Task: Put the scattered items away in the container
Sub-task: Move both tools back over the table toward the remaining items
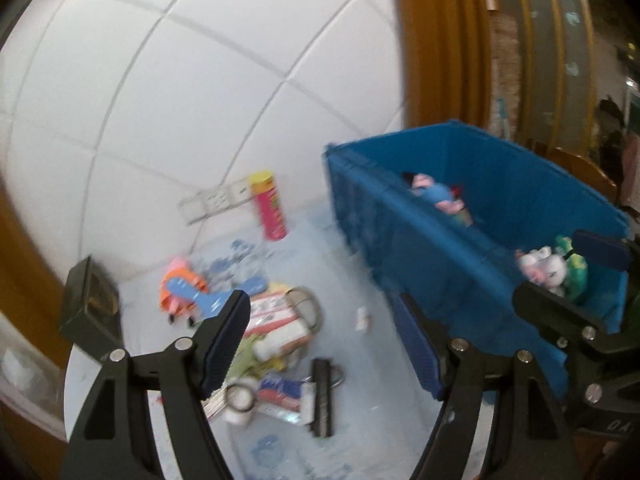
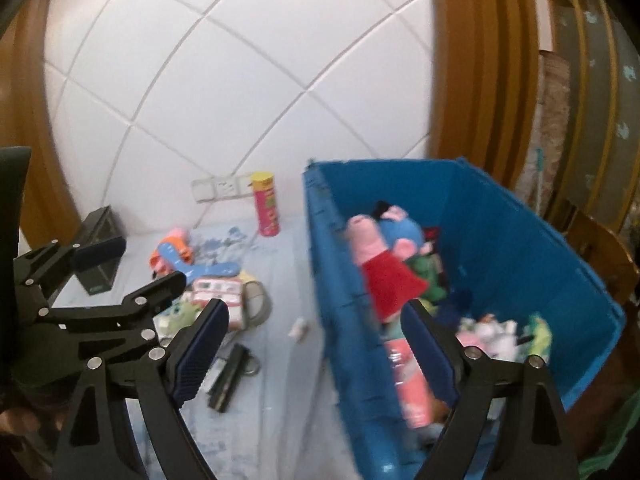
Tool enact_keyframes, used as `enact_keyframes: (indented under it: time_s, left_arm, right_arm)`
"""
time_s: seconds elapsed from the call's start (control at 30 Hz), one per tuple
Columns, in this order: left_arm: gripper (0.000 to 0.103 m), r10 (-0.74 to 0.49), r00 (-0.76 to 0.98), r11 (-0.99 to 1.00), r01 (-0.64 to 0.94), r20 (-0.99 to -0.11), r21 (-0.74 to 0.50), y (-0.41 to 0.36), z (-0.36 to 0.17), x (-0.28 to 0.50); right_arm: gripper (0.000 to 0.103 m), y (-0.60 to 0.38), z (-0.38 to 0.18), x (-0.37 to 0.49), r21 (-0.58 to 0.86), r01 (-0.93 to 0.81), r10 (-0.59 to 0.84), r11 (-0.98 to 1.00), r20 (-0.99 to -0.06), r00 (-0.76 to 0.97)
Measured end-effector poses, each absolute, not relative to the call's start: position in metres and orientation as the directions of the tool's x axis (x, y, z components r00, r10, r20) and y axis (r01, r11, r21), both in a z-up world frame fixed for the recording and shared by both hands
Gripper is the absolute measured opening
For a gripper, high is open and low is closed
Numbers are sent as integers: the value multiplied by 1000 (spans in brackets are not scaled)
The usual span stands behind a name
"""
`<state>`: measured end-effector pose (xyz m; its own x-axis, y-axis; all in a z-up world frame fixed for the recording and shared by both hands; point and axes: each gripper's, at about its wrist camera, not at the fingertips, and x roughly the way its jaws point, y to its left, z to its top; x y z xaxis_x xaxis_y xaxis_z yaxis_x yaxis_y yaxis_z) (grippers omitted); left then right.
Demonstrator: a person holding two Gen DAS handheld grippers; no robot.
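Two grippers, both mine, are hanging with jaws spread wide and nothing between them. My left gripper (image 1: 320, 344) is hovering over the pale blue table (image 1: 360, 432), and the scattered pile is lying from about 10 to 12 o'clock of its fingertips: an orange plush toy (image 1: 178, 290), a blue boomerang-shaped piece (image 1: 208, 296), a white bottle (image 1: 280, 338) on its side, a roll of tape (image 1: 240, 398), and a black binder clip (image 1: 323, 396) at roughly 6 o'clock of the gap. A red and yellow canister (image 1: 269, 205) is standing upright well beyond, at 11 o'clock, near the tiled wall. The blue container (image 1: 472, 248) is sitting at 2 o'clock, already holding plush toys.

My right gripper (image 2: 316, 342) is straddling the container's near wall (image 2: 344, 320); a pink plush pig in a red dress (image 2: 380, 276) is lying inside at 1 o'clock, touching a blue plush (image 2: 400, 236). A pink-red packet (image 2: 412, 384) is lying below them.

Motion blur is smearing every label, so I am reading no writing anywhere.
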<state>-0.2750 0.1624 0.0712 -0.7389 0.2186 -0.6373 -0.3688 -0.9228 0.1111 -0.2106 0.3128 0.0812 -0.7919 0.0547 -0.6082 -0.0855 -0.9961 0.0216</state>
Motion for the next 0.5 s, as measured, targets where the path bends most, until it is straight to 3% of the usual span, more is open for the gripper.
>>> enact_keyframes:
  time_s: [0.17,0.3,0.5]
  left_arm:
    - [74,123,-716,-956,-272,-687,113,107,31,-293]
    - [74,33,-697,-977,-175,-717,125,66,-3,-303]
    - [74,-45,-645,-993,-52,-763,102,12,-55,-310]
  right_arm:
    - [89,272,45,-236,37,-14,-14,-999,-657,-754]
    - [102,244,5,-262,53,51,-73,-997,-706,-704]
    - [103,229,-62,-300,126,127,-177,-984,-777,-604]
